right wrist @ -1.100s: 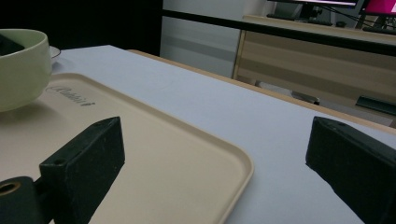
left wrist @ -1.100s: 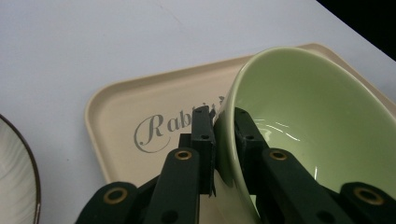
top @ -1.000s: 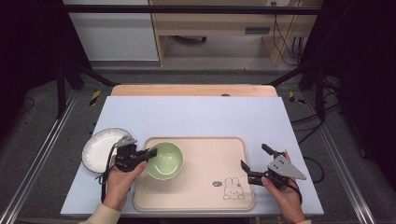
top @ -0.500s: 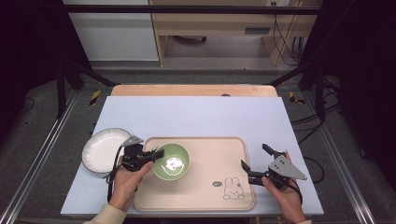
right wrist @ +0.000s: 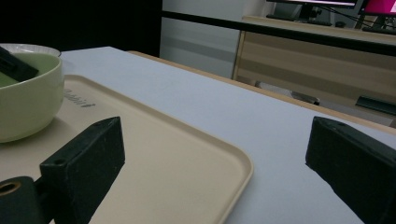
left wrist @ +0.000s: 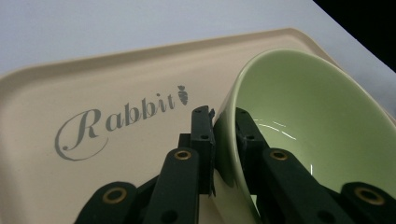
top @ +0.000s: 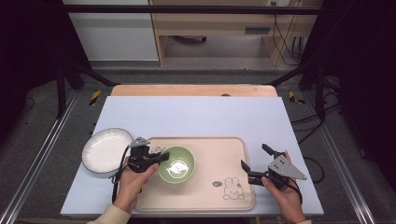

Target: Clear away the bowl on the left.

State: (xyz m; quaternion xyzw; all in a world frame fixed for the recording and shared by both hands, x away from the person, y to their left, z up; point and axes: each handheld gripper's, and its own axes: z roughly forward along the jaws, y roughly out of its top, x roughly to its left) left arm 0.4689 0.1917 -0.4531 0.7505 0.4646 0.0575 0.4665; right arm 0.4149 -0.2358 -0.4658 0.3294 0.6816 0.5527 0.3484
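A green bowl [top: 177,164] rests on the beige tray [top: 219,154], in its left half. My left gripper [top: 161,157] is shut on the bowl's left rim; in the left gripper view the green bowl [left wrist: 303,121] has its wall pinched between the two black jaws, one inside and one outside, with the "Rabbit" lettering [left wrist: 121,119] on the tray beyond. My right gripper [top: 254,158] hovers at the tray's right edge, open and holding nothing. The right gripper view looks across the tray [right wrist: 187,158] toward the bowl [right wrist: 28,100].
A white plate [top: 105,150] lies on the pale blue table [top: 196,116] left of the tray. A rabbit drawing [top: 231,188] marks the tray's front right corner. Dark frame rails run along both table sides.
The left gripper has carried the green bowl a little rightward, further onto the tray. The right gripper has stayed where it was.
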